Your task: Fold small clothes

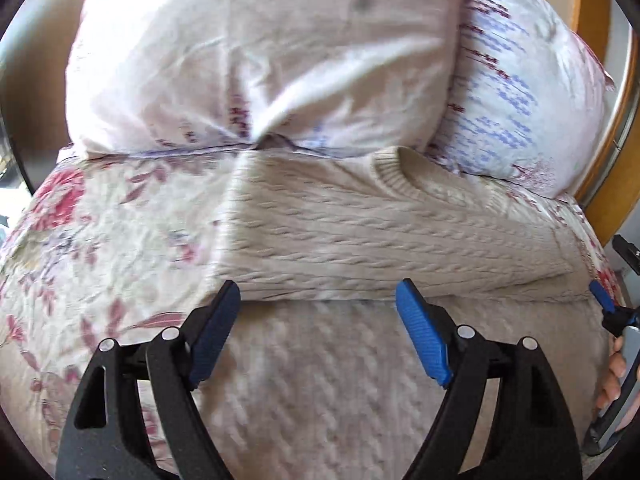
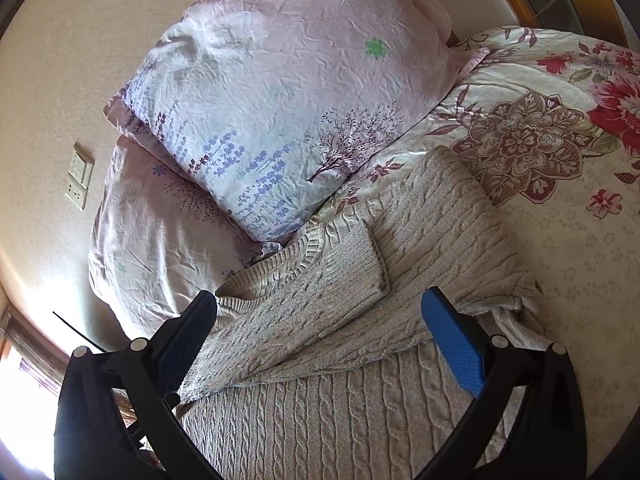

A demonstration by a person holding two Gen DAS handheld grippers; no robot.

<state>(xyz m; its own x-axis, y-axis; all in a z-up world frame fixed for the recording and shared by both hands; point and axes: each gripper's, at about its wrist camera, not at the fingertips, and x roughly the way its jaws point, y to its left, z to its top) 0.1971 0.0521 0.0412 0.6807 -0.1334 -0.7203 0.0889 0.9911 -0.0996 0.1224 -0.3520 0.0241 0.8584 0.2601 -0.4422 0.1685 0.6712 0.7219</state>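
A beige cable-knit sweater (image 1: 360,232) lies flat on the bed with its ribbed collar (image 1: 396,168) toward the pillows. In the right wrist view the sweater (image 2: 340,400) has one sleeve (image 2: 336,276) folded across its chest. My left gripper (image 1: 318,286) hovers over the sweater's fold edge, jaws wide open with nothing between the blue pads. My right gripper (image 2: 320,296) is also open above the sweater, gripping nothing. One blue fingertip of the right gripper (image 1: 600,294), with a person's hand (image 1: 612,372) behind it, shows at the right edge of the left wrist view.
Two pale floral pillows (image 1: 260,60) (image 1: 520,92) lean just behind the collar. A flowered bedspread (image 1: 100,232) (image 2: 560,160) surrounds the sweater. A wooden bed frame (image 1: 592,8) lies at the far right, and a wall with a switch and socket plate (image 2: 80,180) is beside the bed.
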